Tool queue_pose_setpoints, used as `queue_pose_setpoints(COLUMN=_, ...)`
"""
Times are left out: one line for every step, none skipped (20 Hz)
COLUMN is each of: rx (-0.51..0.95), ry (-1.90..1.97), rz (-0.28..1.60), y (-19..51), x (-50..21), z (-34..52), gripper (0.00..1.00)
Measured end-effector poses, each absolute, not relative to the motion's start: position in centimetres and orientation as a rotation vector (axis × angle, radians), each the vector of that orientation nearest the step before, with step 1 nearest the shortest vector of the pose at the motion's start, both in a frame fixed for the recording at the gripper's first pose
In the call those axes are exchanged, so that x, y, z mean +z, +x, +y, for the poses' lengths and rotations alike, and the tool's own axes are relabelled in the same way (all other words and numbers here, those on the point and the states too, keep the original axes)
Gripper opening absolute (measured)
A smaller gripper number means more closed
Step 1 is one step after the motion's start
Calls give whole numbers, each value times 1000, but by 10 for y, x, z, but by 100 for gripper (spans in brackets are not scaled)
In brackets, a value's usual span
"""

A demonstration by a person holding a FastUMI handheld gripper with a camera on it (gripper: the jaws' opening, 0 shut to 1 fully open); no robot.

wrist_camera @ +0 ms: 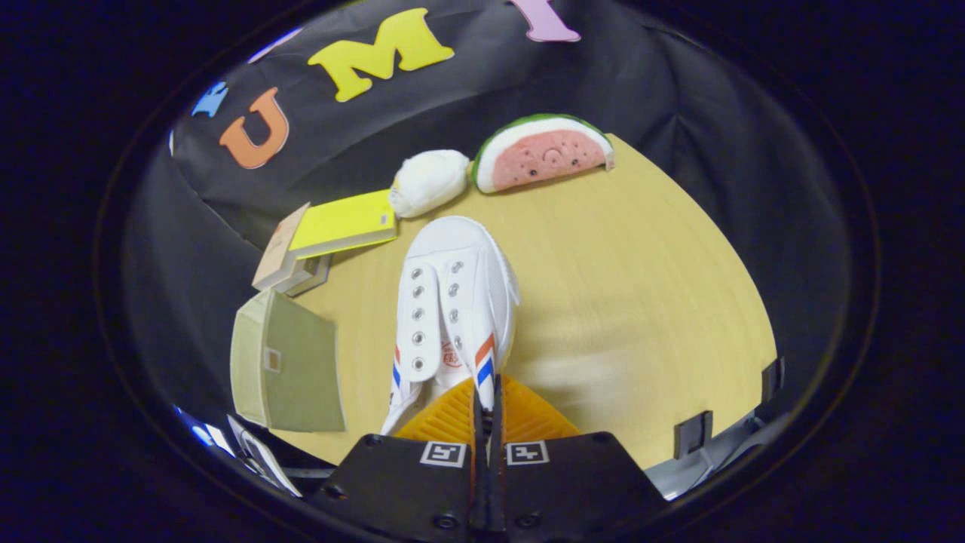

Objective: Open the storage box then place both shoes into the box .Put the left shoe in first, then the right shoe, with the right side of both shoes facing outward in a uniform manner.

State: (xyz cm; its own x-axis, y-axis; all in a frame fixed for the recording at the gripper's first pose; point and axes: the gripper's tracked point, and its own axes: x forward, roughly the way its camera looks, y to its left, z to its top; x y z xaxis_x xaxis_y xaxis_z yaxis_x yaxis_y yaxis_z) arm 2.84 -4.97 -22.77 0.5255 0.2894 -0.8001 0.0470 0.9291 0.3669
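- Gripper (486, 400): fingers pressed close together, pinching the heel-side collar of a white canvas sneaker with red and blue side stripes (452, 302). A thin edge of the shoe's fabric sits in the narrow gap between the fingers.
- Sneaker: toe points away from the gripper, metal eyelets facing up, no laces visible. Cannot tell whether the sole rests on the light wooden tabletop (641, 302) or hangs just above it.
- Olive-green fabric storage box (290, 369): stands to the left of the shoe, near the table's edge, apart from the sneaker. Its near face carries a small tag; cannot tell if the lid is open.
- Beyond the box: a yellow-covered book (347, 222) lying on a small cardboard carton (283, 260).
- Past the shoe's toe: a white soft plush lump (430, 181), just beside a watermelon-slice plush toy (543, 154) at the far table edge.
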Motion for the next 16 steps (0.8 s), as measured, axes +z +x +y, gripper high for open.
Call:
queue_pose_setpoints(rx=166, ry=373, rz=994, y=23, x=-211, z=-27, gripper=6)
queue_pose_setpoints(rx=184, ry=382, rz=975, y=20, x=-195, z=-2, gripper=5)
queue_pose_setpoints(rx=204, ry=391, rz=957, y=17, x=-181, z=23, gripper=6)
queue_pose_setpoints(rx=223, ry=393, rz=940, y=14, x=-168, z=48, gripper=6)
queue_pose_setpoints(rx=242, ry=386, rz=922, y=11, x=-158, z=72, gripper=6)
queue_pose_setpoints(rx=257, ry=375, rz=912, y=8, x=-150, z=96, gripper=6)
queue_pose_setpoints(rx=273, ry=363, rz=908, y=6, x=-146, z=116, gripper=6)
queue_pose_setpoints(rx=289, ry=352, rz=910, y=4, x=-144, z=138, gripper=6)
queue_pose_setpoints(rx=305, ry=343, rz=913, y=4, x=-143, z=161, gripper=6)
queue_pose_setpoints(rx=317, ry=333, rz=916, y=4, x=-143, z=180, gripper=6)
queue_pose_setpoints(rx=323, ry=320, rz=919, y=5, x=-144, z=197, gripper=6)
queue_pose_setpoints(rx=324, ry=306, rz=923, y=7, x=-148, z=212, gripper=6)
queue_pose_setpoints(rx=322, ry=291, rz=930, y=9, x=-153, z=227, gripper=6)
queue_pose_setpoints(rx=319, ry=274, rz=941, y=12, x=-159, z=241, gripper=6)
queue_pose_setpoints(rx=316, ry=253, rz=946, y=15, x=-165, z=252, gripper=6)
queue_pose_setpoints(rx=311, ry=226, rz=955, y=18, x=-172, z=260, gripper=6)
